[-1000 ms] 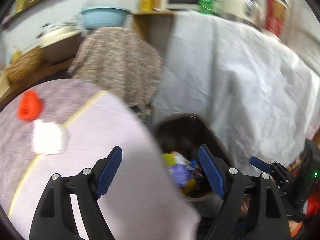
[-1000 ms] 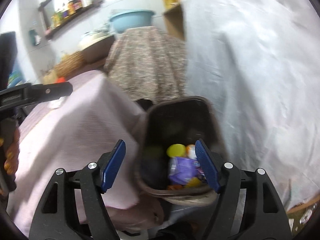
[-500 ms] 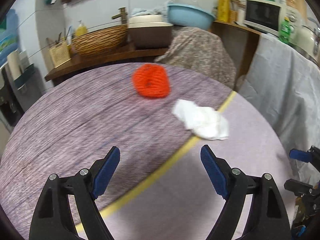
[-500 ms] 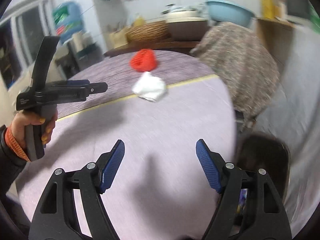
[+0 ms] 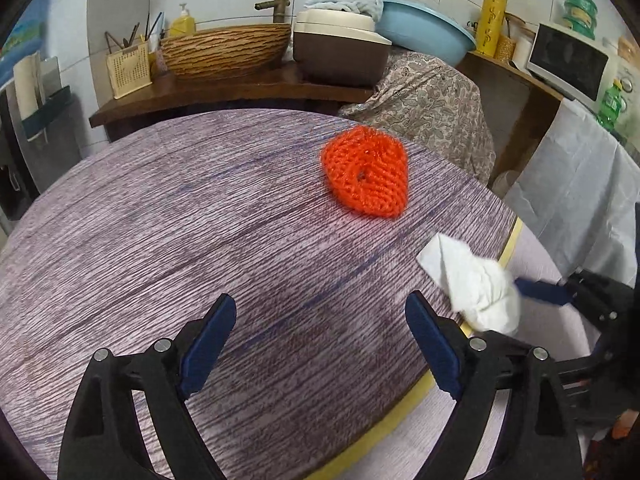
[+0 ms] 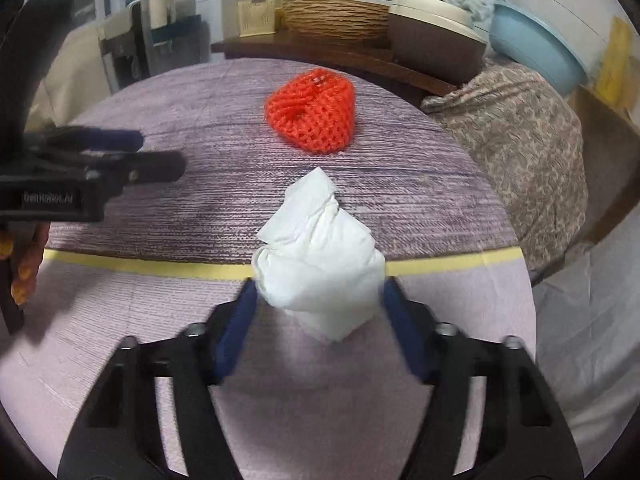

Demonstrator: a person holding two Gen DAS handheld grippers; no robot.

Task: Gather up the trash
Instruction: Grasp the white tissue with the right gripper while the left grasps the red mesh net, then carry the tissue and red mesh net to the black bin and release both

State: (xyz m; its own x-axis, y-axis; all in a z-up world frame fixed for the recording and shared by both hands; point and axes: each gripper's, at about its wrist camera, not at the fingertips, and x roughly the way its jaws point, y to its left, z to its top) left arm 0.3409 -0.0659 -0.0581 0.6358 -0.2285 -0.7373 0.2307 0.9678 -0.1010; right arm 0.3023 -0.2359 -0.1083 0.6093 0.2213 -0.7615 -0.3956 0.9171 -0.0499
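Observation:
A crumpled white tissue (image 6: pixel 320 256) lies on the round table across its yellow tape line (image 6: pixel 140 266). My right gripper (image 6: pixel 318 300) is open with its blue pads on either side of the tissue, close to it. The tissue also shows in the left wrist view (image 5: pixel 476 284), with a right fingertip (image 5: pixel 540 290) beside it. An orange knitted net (image 5: pixel 366 170) lies farther back on the table; it also shows in the right wrist view (image 6: pixel 314 114). My left gripper (image 5: pixel 316 340) is open and empty above the table, left of the tissue.
Behind the table a wooden counter (image 5: pixel 240 88) holds a woven basin (image 5: pixel 228 50), a brown cooker (image 5: pixel 340 52) and a blue basin (image 5: pixel 424 36). A patterned cloth (image 5: pixel 436 96) and a white cloth (image 5: pixel 576 192) cover things at right. The bin is out of view.
Both grippers swung from the bin to the table. My right gripper moved forward until its pads flank the tissue. My left gripper moved closer to the table's centre.

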